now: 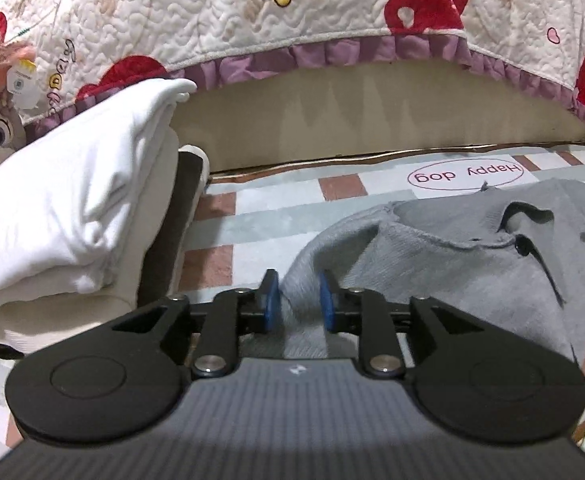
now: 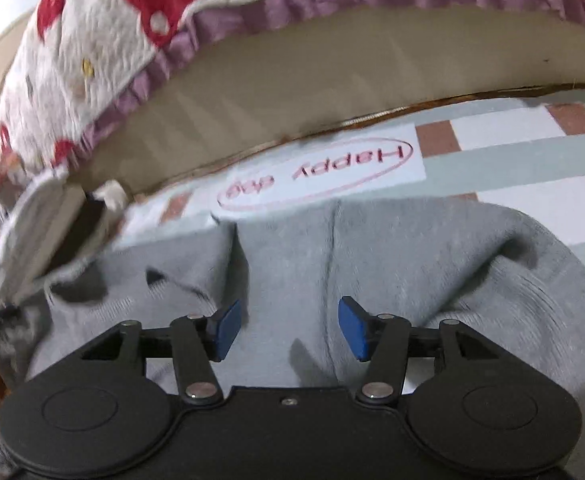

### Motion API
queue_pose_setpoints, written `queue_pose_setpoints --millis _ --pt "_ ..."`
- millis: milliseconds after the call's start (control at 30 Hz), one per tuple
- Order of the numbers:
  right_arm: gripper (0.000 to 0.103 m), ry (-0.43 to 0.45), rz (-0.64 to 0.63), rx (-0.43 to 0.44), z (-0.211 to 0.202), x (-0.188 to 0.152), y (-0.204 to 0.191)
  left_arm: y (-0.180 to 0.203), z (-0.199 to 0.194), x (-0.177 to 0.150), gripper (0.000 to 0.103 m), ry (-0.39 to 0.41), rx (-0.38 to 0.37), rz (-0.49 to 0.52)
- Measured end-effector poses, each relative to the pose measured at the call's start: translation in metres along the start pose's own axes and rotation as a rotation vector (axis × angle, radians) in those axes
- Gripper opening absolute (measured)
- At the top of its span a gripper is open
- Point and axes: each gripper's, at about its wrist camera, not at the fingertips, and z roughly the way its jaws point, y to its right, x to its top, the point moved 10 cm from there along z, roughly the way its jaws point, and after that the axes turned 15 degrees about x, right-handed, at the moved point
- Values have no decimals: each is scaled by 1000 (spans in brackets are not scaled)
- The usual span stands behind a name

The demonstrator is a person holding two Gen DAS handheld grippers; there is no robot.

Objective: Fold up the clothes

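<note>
You are working a grey knitted garment (image 1: 432,248) that is lying rumpled on the checked mat of pale green, white and brick-red squares (image 1: 248,216), with its collar and one dark button (image 1: 523,246) showing toward 2 o'clock in the left wrist view.

Your left gripper (image 1: 295,294) is sitting at the garment's near-left edge. Its blue pads (image 1: 270,300) are standing close together with a ridge of grey knit rising between them. Judgement: it is pinching that fold, though the contact itself is not plainly resolved.

Your right gripper (image 2: 289,330) is hovering low over the grey cloth with its jaws spread wide and nothing between them. The right view is motion-blurred.

Step in hand, as a judgement: you are taking hold of the garment's near edge, one side gripped and the other not. How many folds it already carries cannot be settled from these views. The next move is calling for the right pads to close on a matching edge, level with the left, so the cloth is lifting evenly and not twisting.

At 9 o'clock in the left view, a folded white cloth (image 1: 64,200) is resting on a cream cushion (image 1: 92,308).

Writing: the mat is bearing "Happy dog" (image 2: 316,174) inside a pink oval, upside down toward you. The quilted white bedspread with red bears and a purple frill (image 1: 252,16) is carrying brown lettering at 10 o'clock, too partial to read.
</note>
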Motion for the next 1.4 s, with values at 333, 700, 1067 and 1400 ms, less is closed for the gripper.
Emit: queue_pose_setpoints --millis 333,700,1067,1400 --pt "63 -11 191 -92 9 -19 34 -10 10 -21 50 -37 -20 -70" --pt "90 151 165 -28 47 5 36 7 71 -39 62 -222 45 -4" --pt "15 244 -158 -132 15 43 2 5 0 21 6 88 297 108" --pt "14 355 -257 -101 -59 61 -59 -13 -108 87 6 411 410 16"
